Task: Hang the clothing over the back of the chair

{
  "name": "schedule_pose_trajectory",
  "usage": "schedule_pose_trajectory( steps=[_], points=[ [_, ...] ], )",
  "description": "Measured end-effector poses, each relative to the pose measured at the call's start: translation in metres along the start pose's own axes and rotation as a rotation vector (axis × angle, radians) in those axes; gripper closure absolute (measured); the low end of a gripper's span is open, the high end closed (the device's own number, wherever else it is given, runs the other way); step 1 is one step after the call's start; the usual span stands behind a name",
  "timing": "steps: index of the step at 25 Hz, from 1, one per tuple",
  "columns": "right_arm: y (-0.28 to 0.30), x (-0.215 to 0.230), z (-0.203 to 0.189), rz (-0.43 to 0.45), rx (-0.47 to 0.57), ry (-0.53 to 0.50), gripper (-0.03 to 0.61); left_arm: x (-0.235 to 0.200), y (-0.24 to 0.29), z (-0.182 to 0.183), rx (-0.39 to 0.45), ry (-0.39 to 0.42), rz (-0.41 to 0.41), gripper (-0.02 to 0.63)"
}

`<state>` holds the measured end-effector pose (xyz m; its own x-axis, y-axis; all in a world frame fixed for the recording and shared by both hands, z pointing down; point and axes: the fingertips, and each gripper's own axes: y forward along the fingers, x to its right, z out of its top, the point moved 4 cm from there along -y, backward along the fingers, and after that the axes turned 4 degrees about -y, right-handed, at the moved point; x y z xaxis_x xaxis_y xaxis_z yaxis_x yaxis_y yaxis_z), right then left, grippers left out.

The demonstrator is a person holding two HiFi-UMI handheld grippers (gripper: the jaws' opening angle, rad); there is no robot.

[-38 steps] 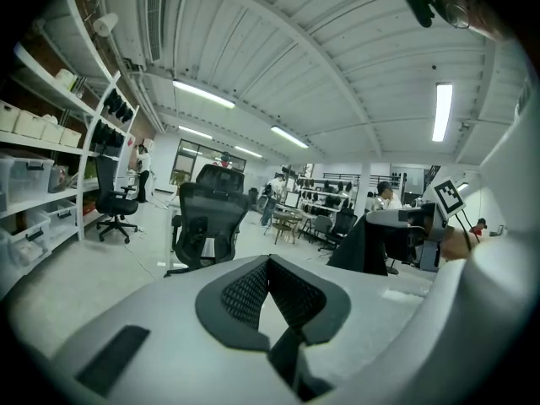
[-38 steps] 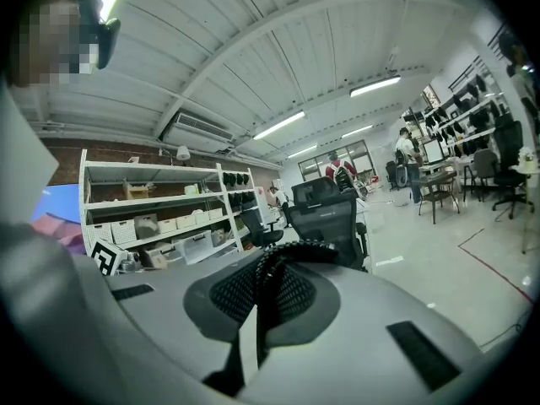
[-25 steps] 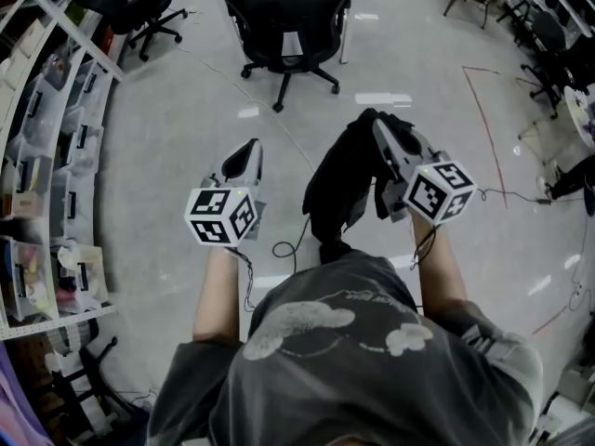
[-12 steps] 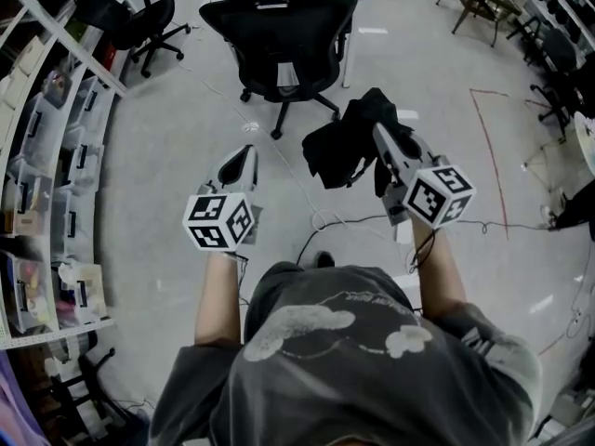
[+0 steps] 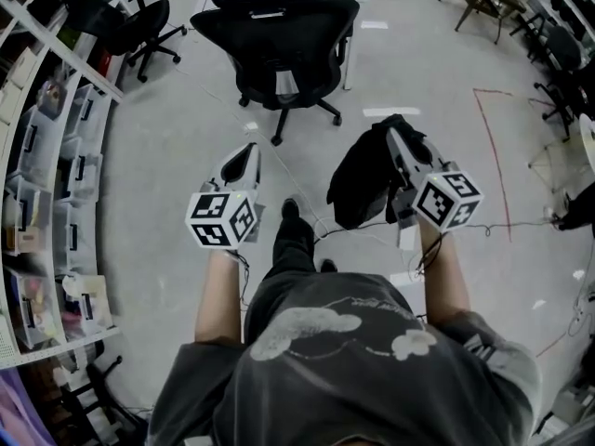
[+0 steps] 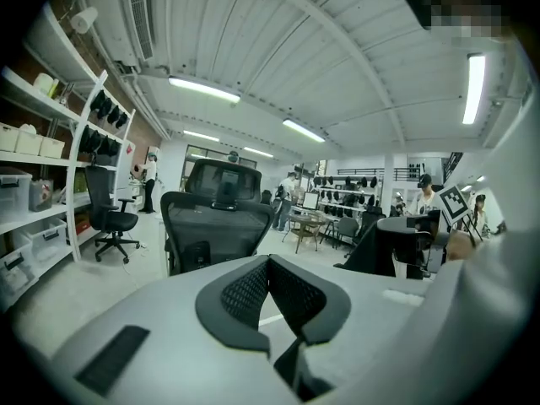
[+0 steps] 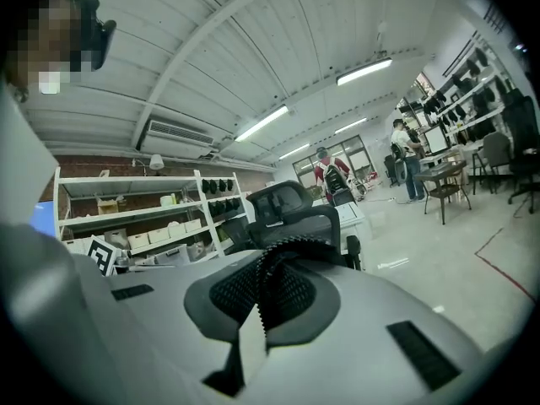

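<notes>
Clenches the right tool (image 5: pixel 397 133) on the black clothing (image 5: pixel 364 177), pinching it at its upper far edge. Lets the clothing drape to the left of that tool and below it, off the floor (image 5: pixel 167 156), right of centre in the head view. Shows a crumpled, bunched bundle with its long axis running down from the pinch, the loose lower end pointing toward the floor and a little nearer the person. Leaves the clothing well apart from the black mesh chair (image 5: pixel 279 35), which stands farther off and to the left. Carries the left tool (image 5: pixel 249 149) beside the right one, left of the clothing and not touching it, tips closed together with nothing between them. Points both tools toward the far side, roughly at the chair. Lines the shelves (image 5: pixel 37 91) along the left edge with pale translucent bins (image 5: pixel 70 214); cannot make out the contents. Trails a thin cable (image 5: pixel 521 223) over the floor at right.
</notes>
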<state>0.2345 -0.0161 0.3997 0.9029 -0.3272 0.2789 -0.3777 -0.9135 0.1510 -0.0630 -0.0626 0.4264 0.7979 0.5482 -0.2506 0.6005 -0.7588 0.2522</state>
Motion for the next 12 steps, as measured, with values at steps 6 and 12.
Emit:
schedule_pose_trajectory(
  steps=[6,12],
  points=[
    [0.045,0.032,0.017,-0.050,0.009,-0.019,0.580,-0.039,0.052,0.021,0.014,0.001,-0.029,0.612],
    [0.115,0.047,0.056,-0.072,0.057,-0.035,0.580,-0.092,0.114,0.070,0.045,0.011,-0.056,0.612]
  ],
)
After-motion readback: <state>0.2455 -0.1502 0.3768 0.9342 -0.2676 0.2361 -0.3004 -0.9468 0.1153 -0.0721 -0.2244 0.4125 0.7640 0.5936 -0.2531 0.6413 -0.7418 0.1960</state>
